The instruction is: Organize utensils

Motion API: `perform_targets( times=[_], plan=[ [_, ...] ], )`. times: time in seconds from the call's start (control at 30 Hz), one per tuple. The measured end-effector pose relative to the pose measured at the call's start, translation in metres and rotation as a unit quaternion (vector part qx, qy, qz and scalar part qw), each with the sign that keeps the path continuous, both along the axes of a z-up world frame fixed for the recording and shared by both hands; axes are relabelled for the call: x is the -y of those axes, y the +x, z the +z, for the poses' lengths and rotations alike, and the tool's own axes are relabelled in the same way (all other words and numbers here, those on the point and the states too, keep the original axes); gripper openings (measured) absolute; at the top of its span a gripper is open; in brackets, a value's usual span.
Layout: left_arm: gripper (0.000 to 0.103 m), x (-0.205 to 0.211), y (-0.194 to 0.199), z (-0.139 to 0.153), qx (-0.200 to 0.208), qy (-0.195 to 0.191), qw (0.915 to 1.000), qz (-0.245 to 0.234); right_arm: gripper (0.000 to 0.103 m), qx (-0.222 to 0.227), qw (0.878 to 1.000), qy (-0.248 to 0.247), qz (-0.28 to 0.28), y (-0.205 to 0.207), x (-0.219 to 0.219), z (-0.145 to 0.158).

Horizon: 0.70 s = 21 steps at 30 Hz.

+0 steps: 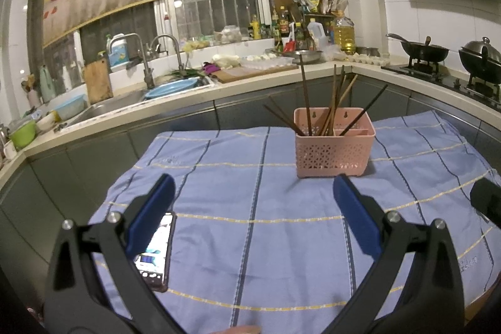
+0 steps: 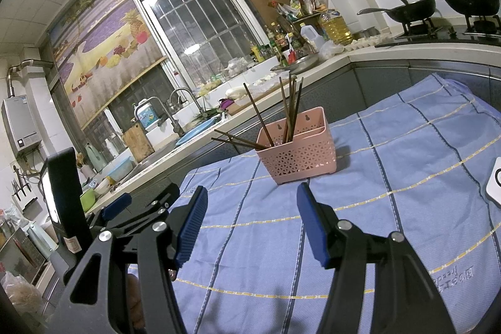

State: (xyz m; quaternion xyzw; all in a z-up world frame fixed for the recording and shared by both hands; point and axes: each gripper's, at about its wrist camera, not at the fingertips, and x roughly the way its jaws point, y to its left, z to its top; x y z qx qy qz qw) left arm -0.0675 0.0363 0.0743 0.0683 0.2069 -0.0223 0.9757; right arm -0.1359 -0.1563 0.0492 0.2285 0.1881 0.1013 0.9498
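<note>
Chopsticks, dark wooden, sit splayed in pink perforated plastic basket on blue striped cloth. My left gripper and right gripper both gape empty. Risk: snagging leaning sticks tips light basket.

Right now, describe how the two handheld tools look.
Both alike: the left tool and right tool have matte black skeletal linkage arms with triangular cut-outs, silver pivot bolts, and flat dark-blue ribbed pads. No cables or sleeves show.
</note>
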Motion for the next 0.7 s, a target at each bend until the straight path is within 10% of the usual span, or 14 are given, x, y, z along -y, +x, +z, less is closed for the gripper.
perform_targets(
  times=[0.7],
  plan=[
    [0.097,0.0008,-0.0013,-0.0018,-0.001,-0.002,1.0,-0.001,0.06,0.0,1.0,0.0,-0.001,-0.001,-0.0025,-0.0001]
  ],
)
